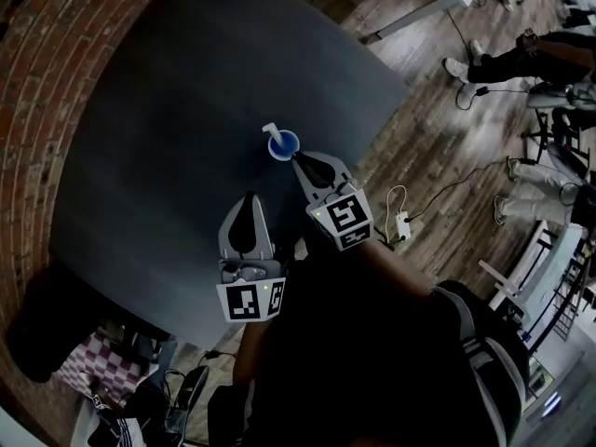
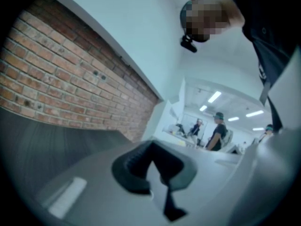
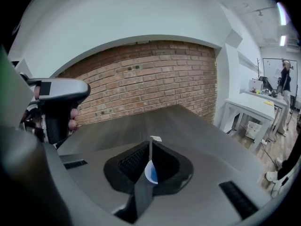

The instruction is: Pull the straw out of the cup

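The blue cup (image 1: 284,144) stood on the dark surface (image 1: 177,101) just above the frame's centre, with the white straw (image 1: 271,129) in it. The right gripper (image 1: 298,162) pointed at the cup from just beside it, jaws clenched together, empty. The left gripper (image 1: 250,199) hung lower left, jaws likewise pressed together on nothing.

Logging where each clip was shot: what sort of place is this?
Probably an open office or lab workspace: a brick wall beside a dark table, white desks nearby, and people standing under ceiling lights.
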A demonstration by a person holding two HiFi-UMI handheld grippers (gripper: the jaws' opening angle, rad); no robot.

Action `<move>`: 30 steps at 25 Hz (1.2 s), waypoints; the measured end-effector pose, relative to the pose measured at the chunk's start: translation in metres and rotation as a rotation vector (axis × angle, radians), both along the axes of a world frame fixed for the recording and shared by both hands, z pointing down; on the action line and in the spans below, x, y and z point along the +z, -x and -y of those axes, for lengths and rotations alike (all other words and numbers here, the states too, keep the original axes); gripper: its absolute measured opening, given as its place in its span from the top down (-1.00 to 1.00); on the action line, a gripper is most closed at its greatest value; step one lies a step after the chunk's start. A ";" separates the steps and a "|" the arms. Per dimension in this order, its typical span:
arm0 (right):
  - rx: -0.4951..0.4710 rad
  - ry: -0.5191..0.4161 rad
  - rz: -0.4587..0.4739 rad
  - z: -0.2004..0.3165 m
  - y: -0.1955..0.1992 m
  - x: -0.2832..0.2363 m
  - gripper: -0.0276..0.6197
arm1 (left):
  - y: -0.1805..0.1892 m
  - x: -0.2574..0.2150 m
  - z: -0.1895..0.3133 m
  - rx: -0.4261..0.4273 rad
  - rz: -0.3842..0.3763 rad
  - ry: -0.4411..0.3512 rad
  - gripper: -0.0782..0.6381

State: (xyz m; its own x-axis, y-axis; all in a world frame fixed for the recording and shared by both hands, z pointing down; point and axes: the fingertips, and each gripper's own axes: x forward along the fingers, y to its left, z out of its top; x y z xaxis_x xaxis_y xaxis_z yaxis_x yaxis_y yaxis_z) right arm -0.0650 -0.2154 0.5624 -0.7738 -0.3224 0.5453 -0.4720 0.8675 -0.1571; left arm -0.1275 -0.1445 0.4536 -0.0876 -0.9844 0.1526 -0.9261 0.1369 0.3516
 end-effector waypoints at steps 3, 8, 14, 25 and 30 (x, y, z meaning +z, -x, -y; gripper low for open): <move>-0.011 0.026 -0.024 0.004 0.005 0.017 0.89 | 0.003 0.009 0.005 -0.011 -0.013 0.019 0.77; -0.034 0.053 -0.059 0.007 0.013 0.040 0.89 | 0.014 0.021 0.009 -0.042 -0.026 0.038 0.77; -0.051 0.081 -0.094 0.009 0.023 0.059 0.89 | 0.029 0.033 0.013 -0.067 -0.045 0.057 0.77; -0.070 0.120 -0.161 0.016 0.036 0.089 0.69 | 0.049 0.054 0.027 -0.085 -0.078 0.085 0.77; -0.072 0.125 -0.182 0.019 0.038 0.097 0.66 | 0.054 0.060 0.029 -0.092 -0.087 0.092 0.77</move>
